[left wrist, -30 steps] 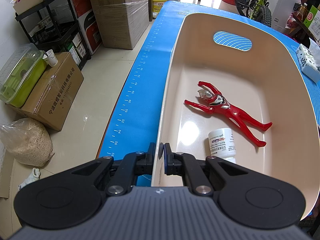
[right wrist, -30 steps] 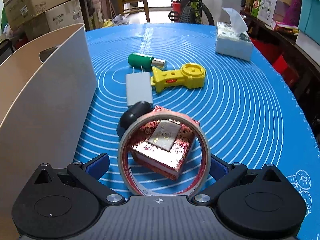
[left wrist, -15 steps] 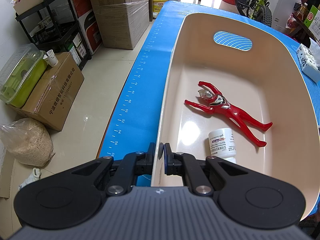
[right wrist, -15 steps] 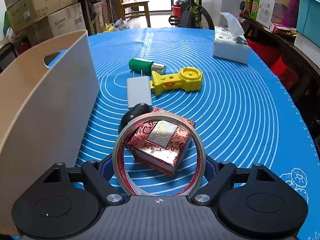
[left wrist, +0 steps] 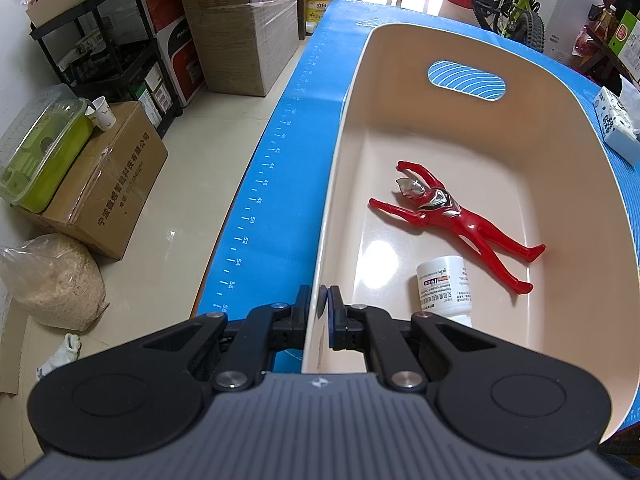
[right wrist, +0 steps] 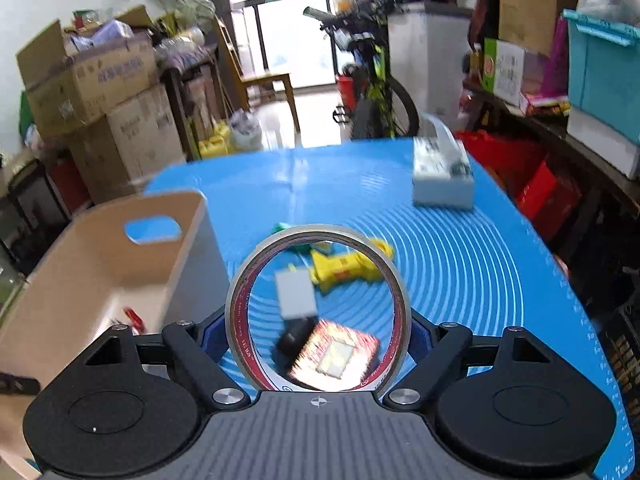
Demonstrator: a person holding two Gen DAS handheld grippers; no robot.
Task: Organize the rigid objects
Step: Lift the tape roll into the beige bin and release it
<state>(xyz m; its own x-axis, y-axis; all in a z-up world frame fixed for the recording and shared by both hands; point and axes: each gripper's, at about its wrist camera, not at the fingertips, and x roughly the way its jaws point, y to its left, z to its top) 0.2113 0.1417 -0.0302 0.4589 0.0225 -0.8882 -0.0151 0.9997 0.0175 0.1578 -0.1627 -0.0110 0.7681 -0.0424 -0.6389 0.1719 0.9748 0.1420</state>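
Evidently, tape was in transit to the bin, with the bin steadied.

On the left, the left gripper was pinched onto the near wall of the bin, apparently to keep it from sliding; a red figure and a white bottle lay inside. On the right, the right gripper was clamped across the tape roll, held clear above the mat, right of the bin. A grey block, yellow tool and patterned box remained on the mat, presumably awaiting collection.
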